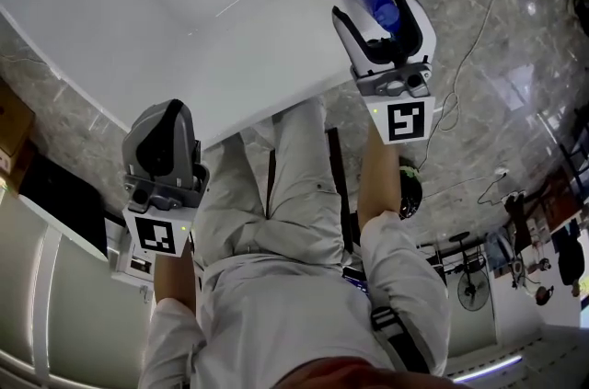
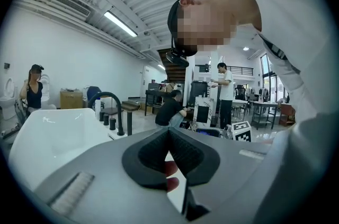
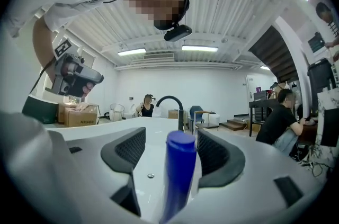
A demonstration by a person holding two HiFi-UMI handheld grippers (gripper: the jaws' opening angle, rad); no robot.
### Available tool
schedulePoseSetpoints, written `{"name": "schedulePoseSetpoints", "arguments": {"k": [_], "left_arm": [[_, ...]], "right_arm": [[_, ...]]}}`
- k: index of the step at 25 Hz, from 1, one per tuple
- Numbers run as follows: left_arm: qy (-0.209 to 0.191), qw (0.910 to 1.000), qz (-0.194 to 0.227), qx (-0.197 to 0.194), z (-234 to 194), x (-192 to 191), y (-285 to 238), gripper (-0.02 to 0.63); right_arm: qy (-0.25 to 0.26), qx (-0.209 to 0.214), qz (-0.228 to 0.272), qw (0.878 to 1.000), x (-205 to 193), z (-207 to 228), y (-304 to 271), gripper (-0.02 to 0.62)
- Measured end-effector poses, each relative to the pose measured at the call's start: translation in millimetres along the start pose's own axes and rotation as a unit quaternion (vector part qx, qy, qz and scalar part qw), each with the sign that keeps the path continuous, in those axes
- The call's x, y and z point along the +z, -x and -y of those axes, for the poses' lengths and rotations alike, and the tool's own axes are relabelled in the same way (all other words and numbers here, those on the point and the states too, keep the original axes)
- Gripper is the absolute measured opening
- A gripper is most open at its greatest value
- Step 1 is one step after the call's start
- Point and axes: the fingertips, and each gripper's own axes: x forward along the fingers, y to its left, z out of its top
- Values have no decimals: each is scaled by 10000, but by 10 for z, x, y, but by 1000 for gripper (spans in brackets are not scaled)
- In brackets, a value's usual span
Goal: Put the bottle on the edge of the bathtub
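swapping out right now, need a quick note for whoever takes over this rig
Left hand-held gripper: shut, empty, by the near corner of the white bathtub.
Right hand-held gripper: jaws apart around the blue cylindrical bottle, pads not pressing it.
Bottle: seems to stand upright on the bathtub's edge.
Done: bottle set down and released.
Left: draw the right hand-held gripper back without tipping the bottle.

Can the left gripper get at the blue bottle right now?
Probably not: the right gripper's open jaws flank the bottle on both sides, and the left gripper is shut, well away along the bathtub's rim.
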Motion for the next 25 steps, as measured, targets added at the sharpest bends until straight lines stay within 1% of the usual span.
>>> {"name": "schedulePoseSetpoints", "arguments": {"k": [4,7,12,18,20,23,25], "left_arm": [[-160,9998,79,10,7,159,73,-2],[-221,9997,126,-25,30,288,131,-2],[-333,9990,248,-178,83,600,224,-2],[-433,9977,422,-301,69,1072,361,-2],[-499,9969,482,-364,45,1209,389,-3],[-536,9960,505,-506,37,1357,428,-2],[-480,9961,469,-580,38,1426,475,-3]], "right_arm": [[91,-154,101,9998,364,-27,104,281],[118,-237,117,9996,615,-76,191,234],[75,-358,205,9991,1074,-151,320,128],[103,-473,258,9985,1696,-248,438,59],[125,-538,294,9980,1888,-263,466,45],[-3,-656,373,9971,2149,-268,536,11],[-81,-719,348,9968,2277,-298,607,3]]}}
